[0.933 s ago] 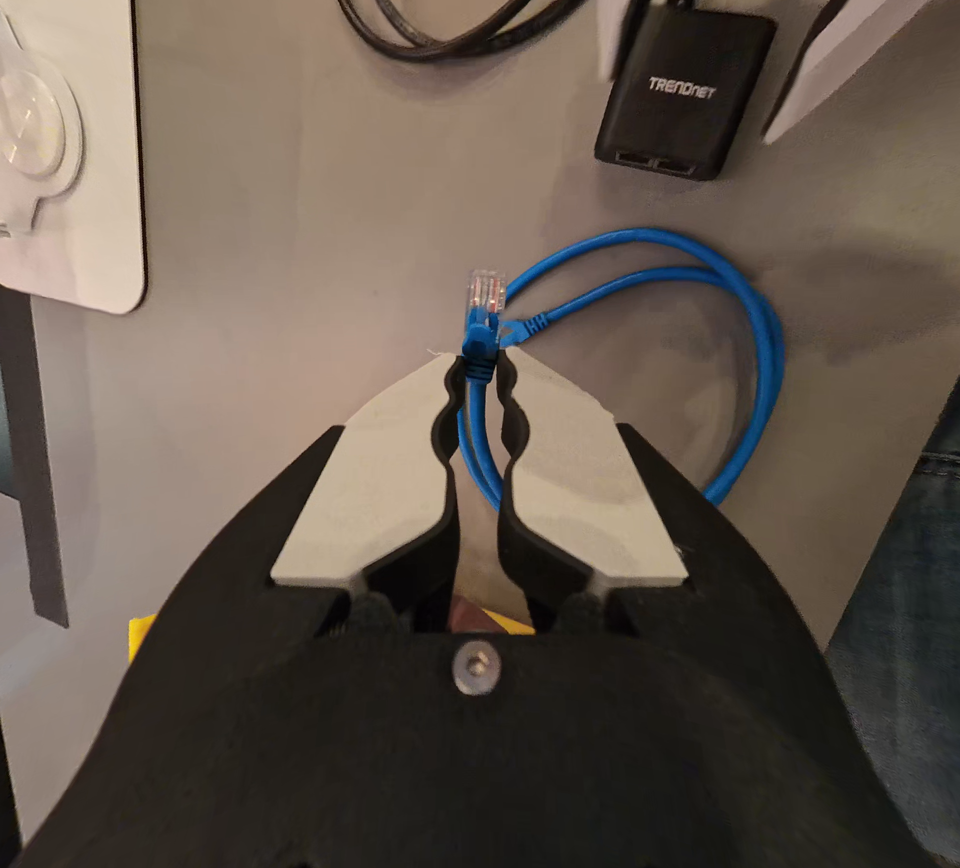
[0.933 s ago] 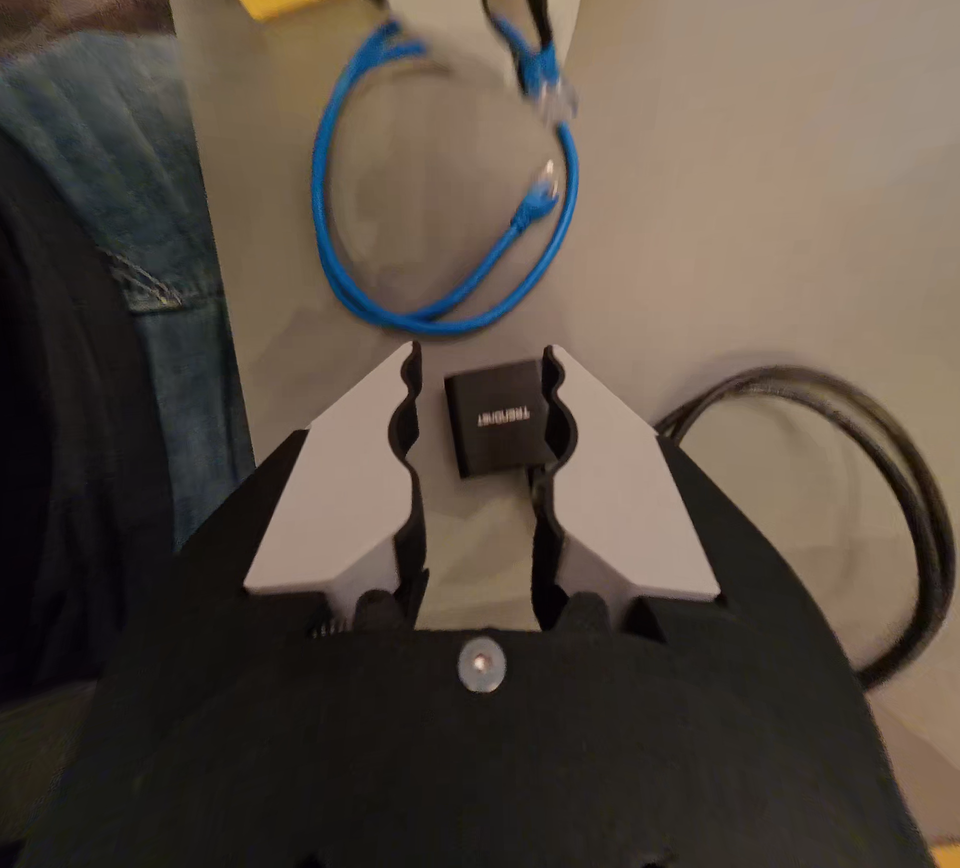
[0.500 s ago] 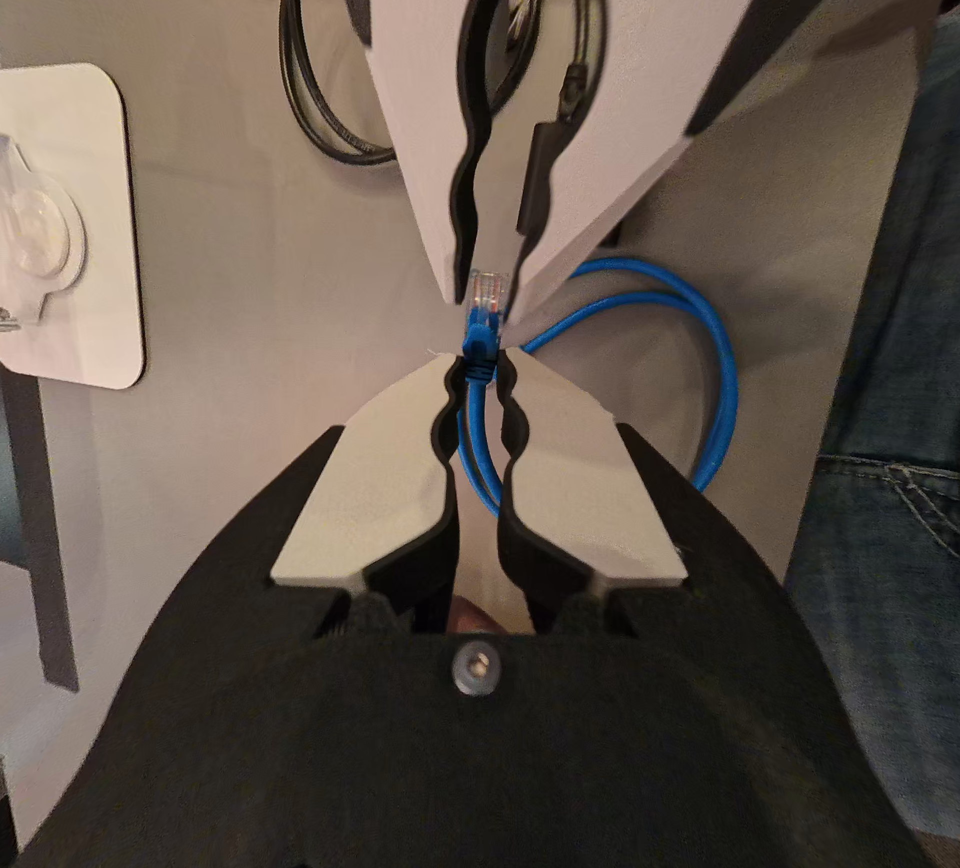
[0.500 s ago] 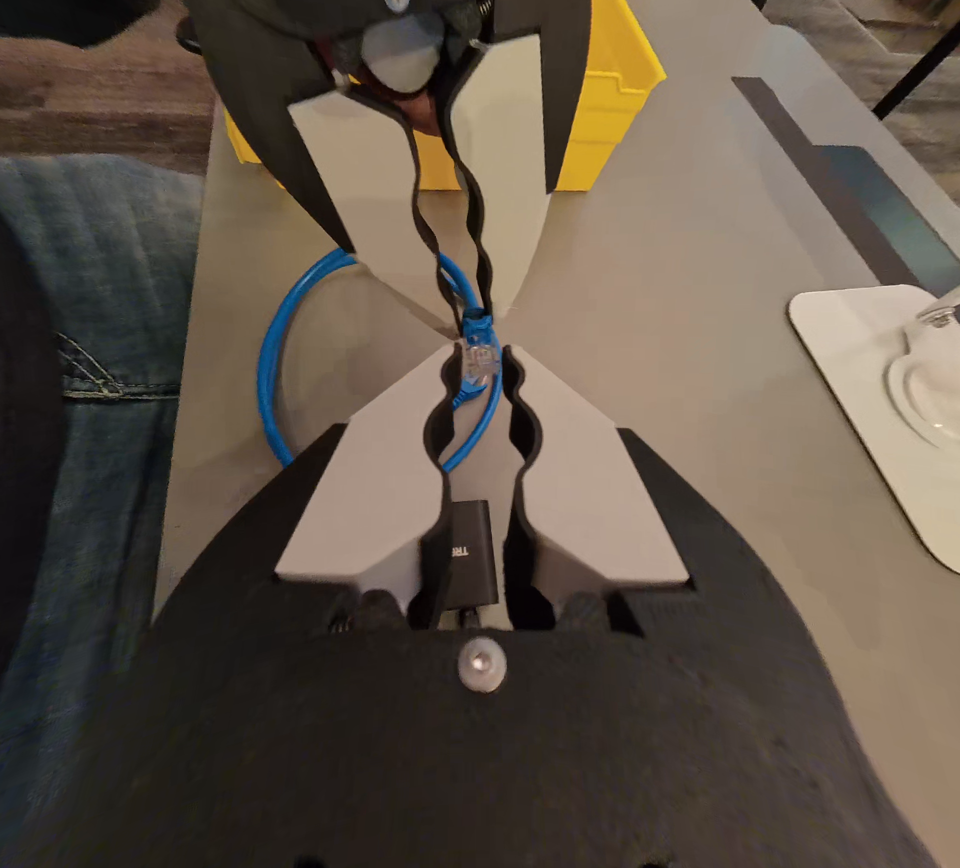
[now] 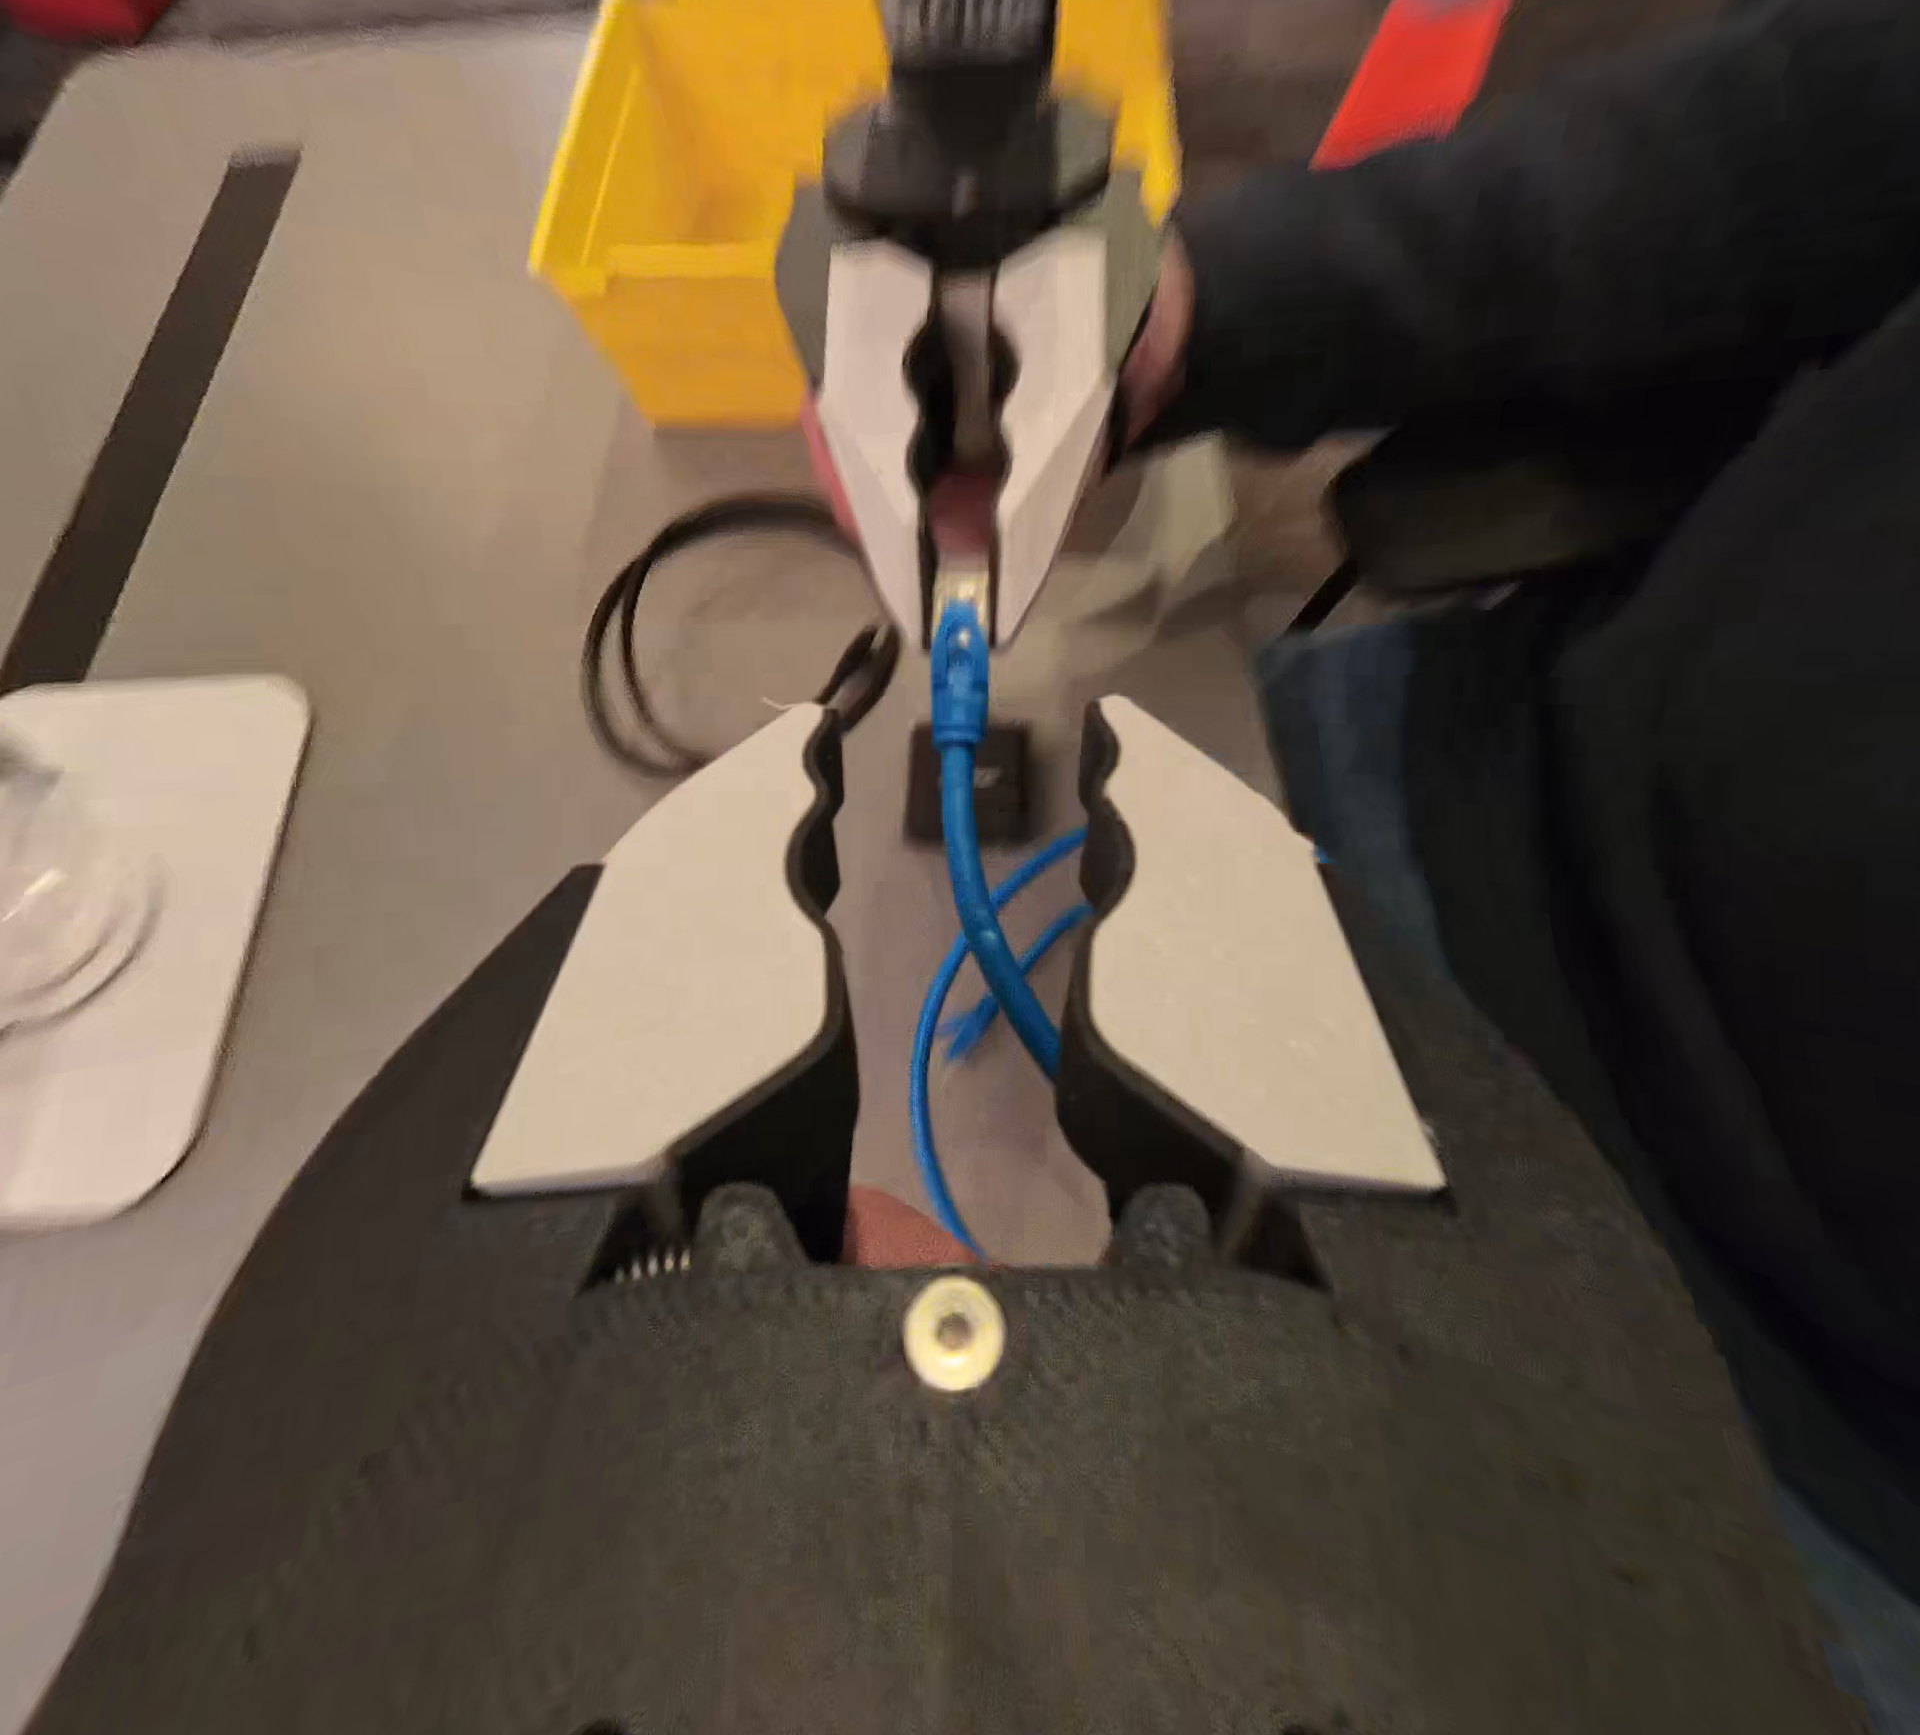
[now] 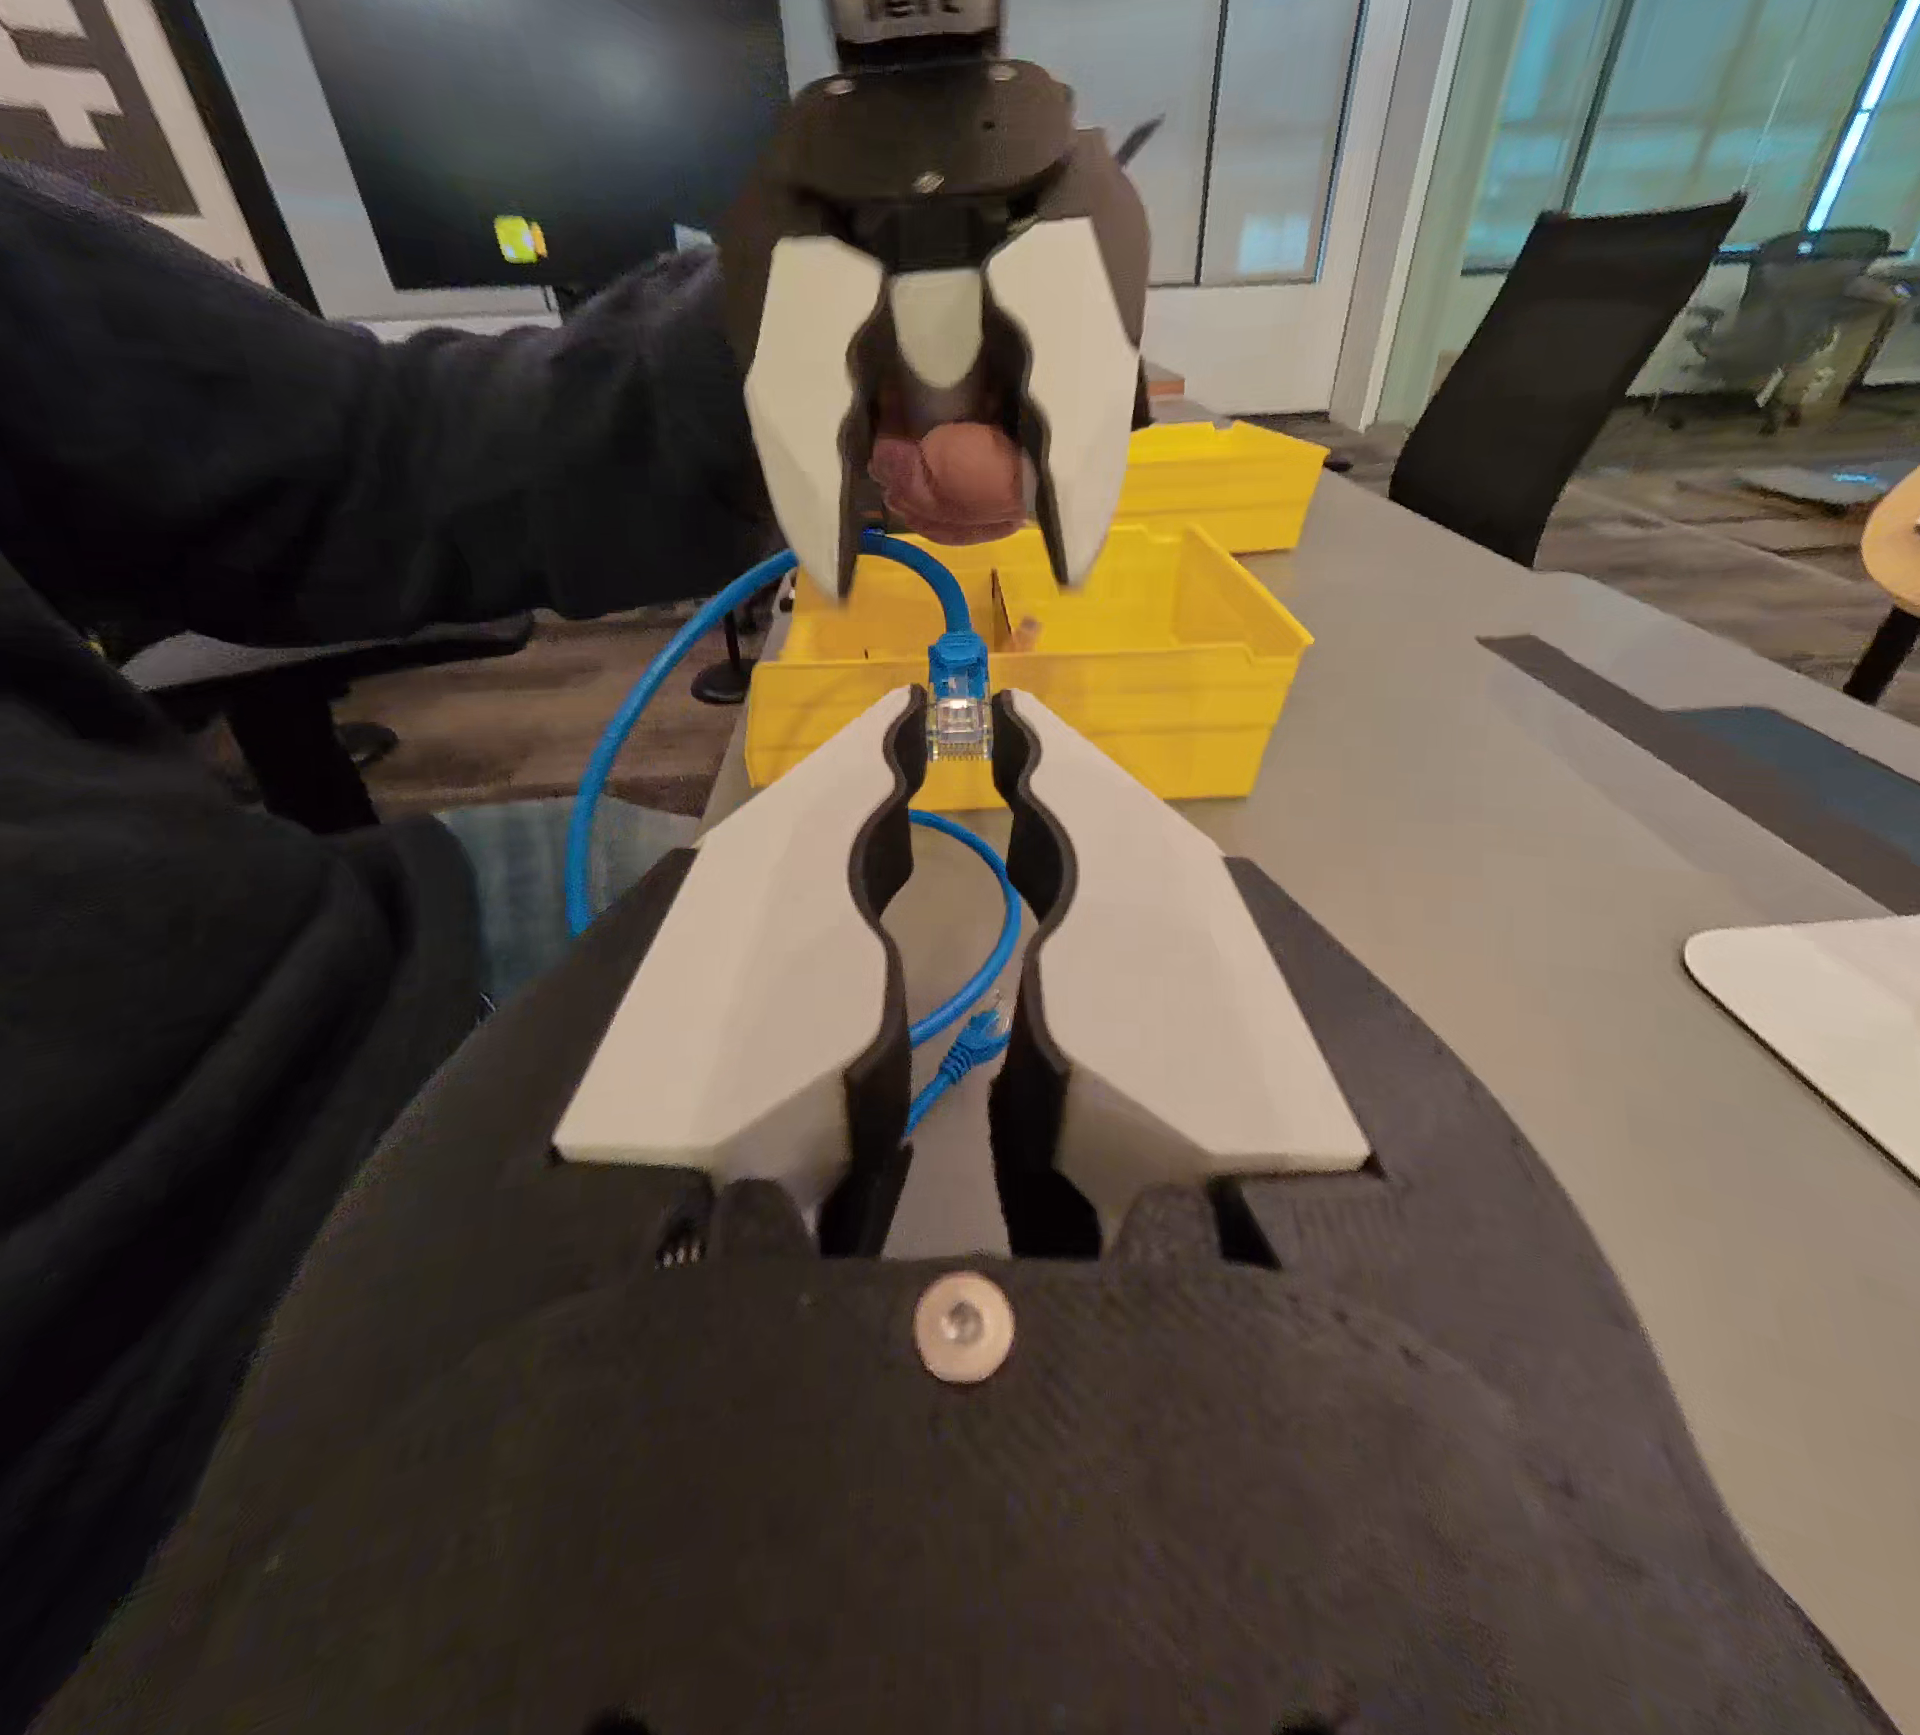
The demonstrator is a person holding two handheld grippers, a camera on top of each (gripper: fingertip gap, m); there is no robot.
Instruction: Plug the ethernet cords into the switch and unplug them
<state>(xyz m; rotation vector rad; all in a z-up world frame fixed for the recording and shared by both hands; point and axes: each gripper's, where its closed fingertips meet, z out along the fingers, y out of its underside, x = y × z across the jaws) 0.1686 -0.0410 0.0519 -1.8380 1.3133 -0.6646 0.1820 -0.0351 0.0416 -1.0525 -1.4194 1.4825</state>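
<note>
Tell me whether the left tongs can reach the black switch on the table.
Probably yes: the left tongs are open and empty, the switch lies just ahead, and only the blue cord, gripped by the right tongs, crosses it.

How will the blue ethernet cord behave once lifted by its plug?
Probably floppy: the blue ethernet cord droops in loose loops below the right claw, which pinches its clear plug. Likely light for its size. The free end may drag and snag.
</note>
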